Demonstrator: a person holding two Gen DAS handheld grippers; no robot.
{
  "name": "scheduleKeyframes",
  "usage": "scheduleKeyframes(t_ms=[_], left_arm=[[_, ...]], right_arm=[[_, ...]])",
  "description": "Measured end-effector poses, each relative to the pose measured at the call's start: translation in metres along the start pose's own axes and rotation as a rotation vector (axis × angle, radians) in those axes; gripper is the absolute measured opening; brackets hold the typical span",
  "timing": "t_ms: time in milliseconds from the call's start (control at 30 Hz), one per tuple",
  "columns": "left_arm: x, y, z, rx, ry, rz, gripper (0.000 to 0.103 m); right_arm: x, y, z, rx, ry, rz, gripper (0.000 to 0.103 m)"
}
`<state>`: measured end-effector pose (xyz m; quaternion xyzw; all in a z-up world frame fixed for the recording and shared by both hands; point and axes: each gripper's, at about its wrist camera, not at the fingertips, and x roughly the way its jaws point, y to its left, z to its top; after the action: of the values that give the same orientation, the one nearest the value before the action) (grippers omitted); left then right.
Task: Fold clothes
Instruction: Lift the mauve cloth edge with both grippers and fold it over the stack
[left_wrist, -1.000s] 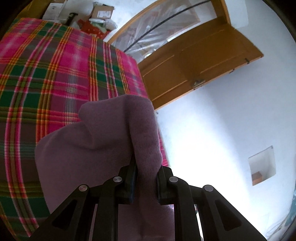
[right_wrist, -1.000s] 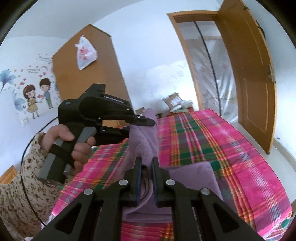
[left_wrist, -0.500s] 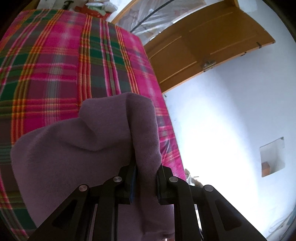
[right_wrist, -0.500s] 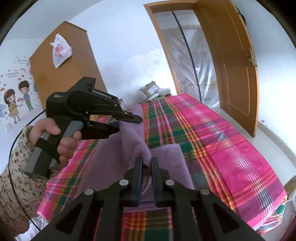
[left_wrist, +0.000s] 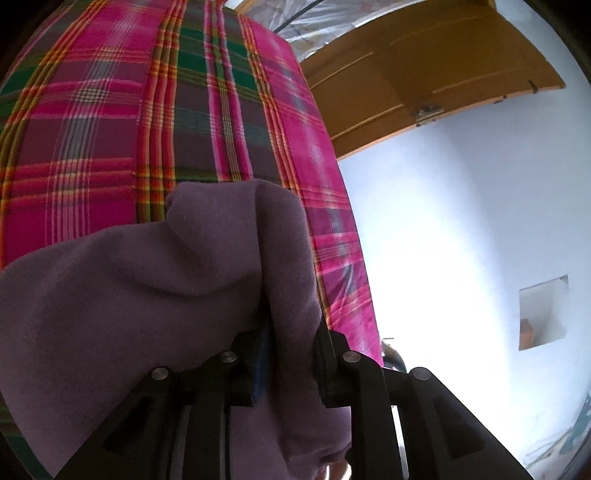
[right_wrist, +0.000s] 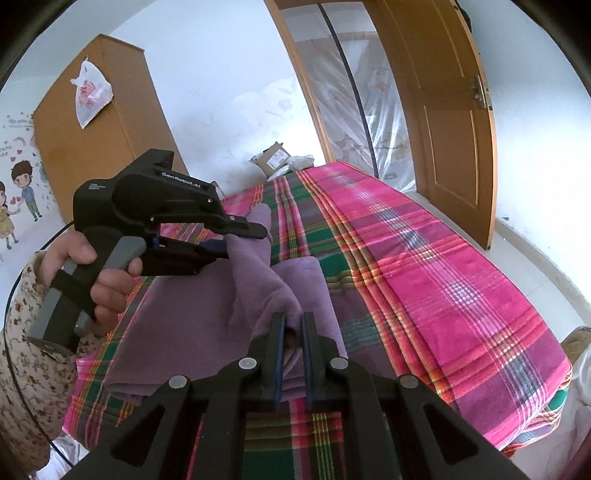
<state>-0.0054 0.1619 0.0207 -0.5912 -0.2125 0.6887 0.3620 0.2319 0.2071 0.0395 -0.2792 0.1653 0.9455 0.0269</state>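
We judge the fold to be midway: our left tongs (right_wrist: 236, 240) and right tongs (right_wrist: 291, 332) each pinch a bunched edge of the soft purple fleece garment (right_wrist: 221, 317), holding that edge raised above the pink-and-green plaid bed cover (right_wrist: 424, 266), while the rest of the cloth lies flat on it, so laying the edge down and smoothing remain. The garment's long axis seems to run along the bed toward the far wall, the lifted edge at its farther end.

- Right half of the bed (right_wrist: 424, 266) is bare plaid, loads of room.
- Boxes (right_wrist: 275, 158) crowd the far edge.
- Cloth (right_wrist: 207, 332) covers the left side.
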Motion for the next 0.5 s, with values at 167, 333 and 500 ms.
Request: scheduleKeyframes(t_ms=[167, 333, 500], left_arm=[[-0.015, -0.003, -0.001, 0.038, -0.016, -0.024, 0.026], [-0.045, 0.007, -0.013, 0.047, -0.08, -0.042, 0.027], [-0.069, 0.033, -0.029, -0.001, -0.121, -0.047, 0.027]], right_arm=[[0.002, -0.006, -0.003, 0.018, 0.003, -0.019, 0.009], [0.003, -0.015, -0.005, 0.055, 0.009, -0.046, 0.009], [0.004, -0.024, -0.008, 0.092, 0.016, -0.073, 0.009]])
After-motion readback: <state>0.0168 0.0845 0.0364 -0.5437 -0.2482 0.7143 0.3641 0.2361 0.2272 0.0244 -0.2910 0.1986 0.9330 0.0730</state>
